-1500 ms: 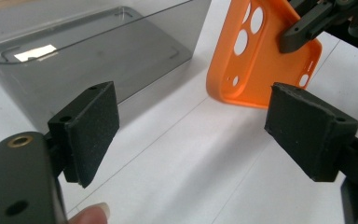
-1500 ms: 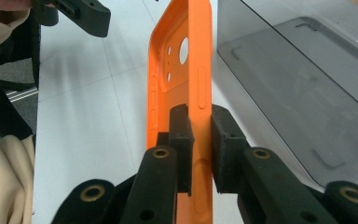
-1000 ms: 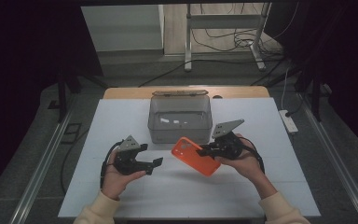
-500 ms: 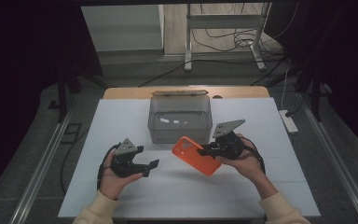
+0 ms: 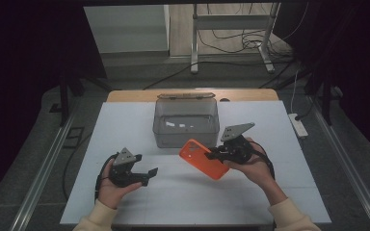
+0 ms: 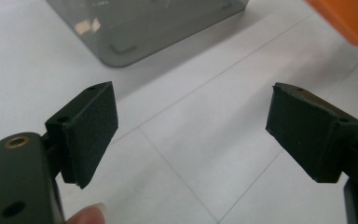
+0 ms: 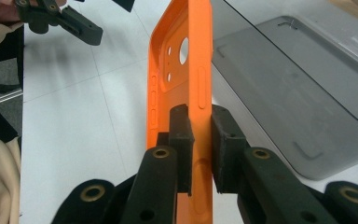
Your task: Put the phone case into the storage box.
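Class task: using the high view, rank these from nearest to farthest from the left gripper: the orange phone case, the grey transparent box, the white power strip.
From the left gripper:
1. Orange phone case, to its right, clamped by the right gripper.
2. Grey transparent box, table centre, farther back.
3. White power strip, off the table's right edge.

The orange phone case (image 6: 342, 18) is cut off by the left gripper view's top edge; the grey box (image 6: 144, 28) too, and blurred.

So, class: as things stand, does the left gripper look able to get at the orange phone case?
Probably yes. The left gripper has its jaws open with nothing between them, and bare table lies between it and the orange phone case, which the right gripper holds above the table, clamped on one side wall.
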Action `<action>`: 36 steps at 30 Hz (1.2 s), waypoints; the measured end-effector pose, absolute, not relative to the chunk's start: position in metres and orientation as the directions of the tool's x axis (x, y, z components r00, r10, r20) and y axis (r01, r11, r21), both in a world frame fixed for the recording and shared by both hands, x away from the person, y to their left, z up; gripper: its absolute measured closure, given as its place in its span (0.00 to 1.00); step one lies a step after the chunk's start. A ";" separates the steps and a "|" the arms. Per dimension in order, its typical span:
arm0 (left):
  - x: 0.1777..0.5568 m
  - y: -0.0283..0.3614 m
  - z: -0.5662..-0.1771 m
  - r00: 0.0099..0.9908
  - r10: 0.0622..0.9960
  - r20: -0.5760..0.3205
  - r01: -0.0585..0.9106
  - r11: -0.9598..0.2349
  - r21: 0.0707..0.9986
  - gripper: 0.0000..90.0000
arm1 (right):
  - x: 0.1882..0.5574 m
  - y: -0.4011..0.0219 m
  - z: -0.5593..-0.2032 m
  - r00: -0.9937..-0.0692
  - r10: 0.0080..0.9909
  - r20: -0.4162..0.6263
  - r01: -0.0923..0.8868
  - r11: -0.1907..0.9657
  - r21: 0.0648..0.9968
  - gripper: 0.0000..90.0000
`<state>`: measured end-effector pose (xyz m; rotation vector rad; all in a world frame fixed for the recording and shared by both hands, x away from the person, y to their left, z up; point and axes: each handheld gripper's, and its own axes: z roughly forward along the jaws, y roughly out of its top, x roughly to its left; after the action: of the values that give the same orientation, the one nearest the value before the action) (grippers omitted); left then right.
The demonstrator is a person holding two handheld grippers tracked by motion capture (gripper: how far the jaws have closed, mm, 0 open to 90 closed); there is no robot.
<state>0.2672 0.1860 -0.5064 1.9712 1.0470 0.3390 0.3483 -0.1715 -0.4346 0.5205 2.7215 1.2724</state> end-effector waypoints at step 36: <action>0.265 0.190 -0.511 0.595 0.792 -0.137 0.545 -0.272 0.793 0.19 | 0.342 -0.176 -0.408 -0.900 0.435 -0.025 0.257 0.576 0.776 0.89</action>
<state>0.2647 0.1902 -0.5108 1.9593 1.0645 0.3614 0.3420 -0.1762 -0.4085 0.5779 2.5944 1.2272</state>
